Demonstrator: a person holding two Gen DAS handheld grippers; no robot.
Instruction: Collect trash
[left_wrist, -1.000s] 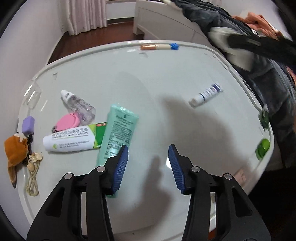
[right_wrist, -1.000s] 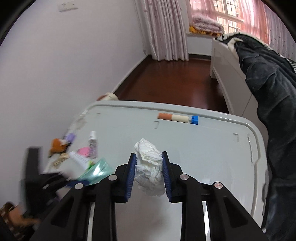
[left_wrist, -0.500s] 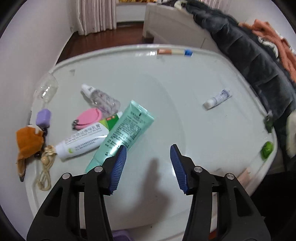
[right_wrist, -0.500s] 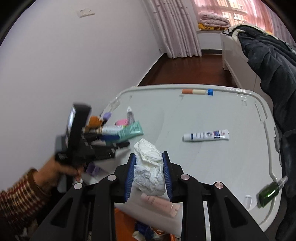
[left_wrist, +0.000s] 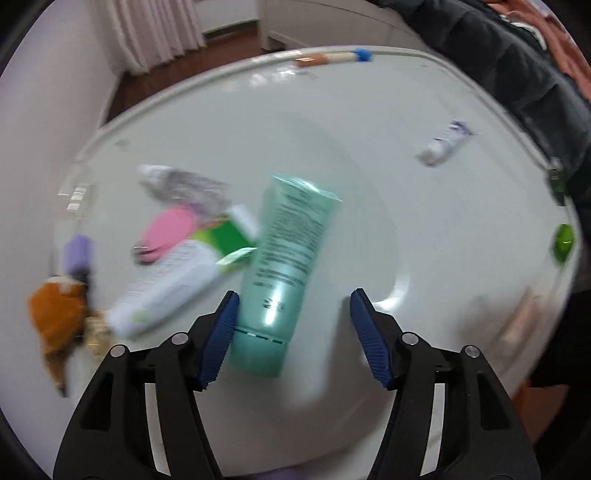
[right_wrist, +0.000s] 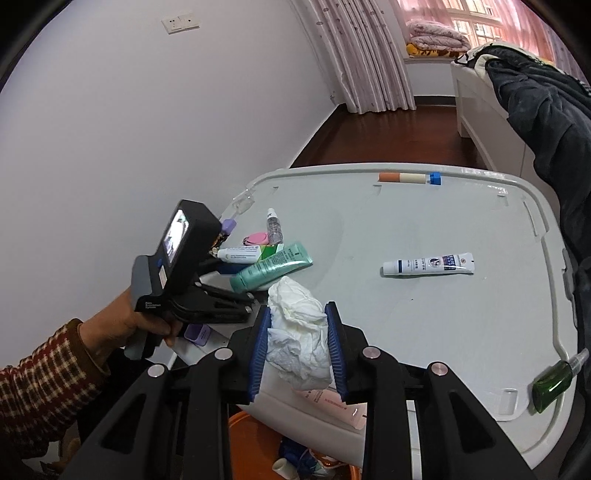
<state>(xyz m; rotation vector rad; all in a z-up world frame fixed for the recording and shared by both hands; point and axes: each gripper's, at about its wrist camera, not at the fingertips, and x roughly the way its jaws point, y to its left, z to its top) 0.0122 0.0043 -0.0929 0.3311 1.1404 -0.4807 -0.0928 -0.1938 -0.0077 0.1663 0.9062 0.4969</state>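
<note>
Gripping the crumpled white tissue (right_wrist: 301, 334), your right gripper (right_wrist: 298, 349) has both blue pads clenched on it, poised over the near table edge above the orange bin (right_wrist: 255, 443). Your left gripper (left_wrist: 291, 334) is spread wide, holding nothing, with the teal tube (left_wrist: 286, 258) lying between its pads on the white table (right_wrist: 424, 325).

Risk: the bin opening sits mostly under the table lip, so releasing here could land the wad on the edge. The left view is blurred; closing now could clip the white-green tube (left_wrist: 173, 280) beside the teal one.

Surface: glossy white, rimmed. A small white tube (right_wrist: 428, 264) lies well apart. Room: white wall, dark wood floor, curtains (right_wrist: 373, 55).
</note>
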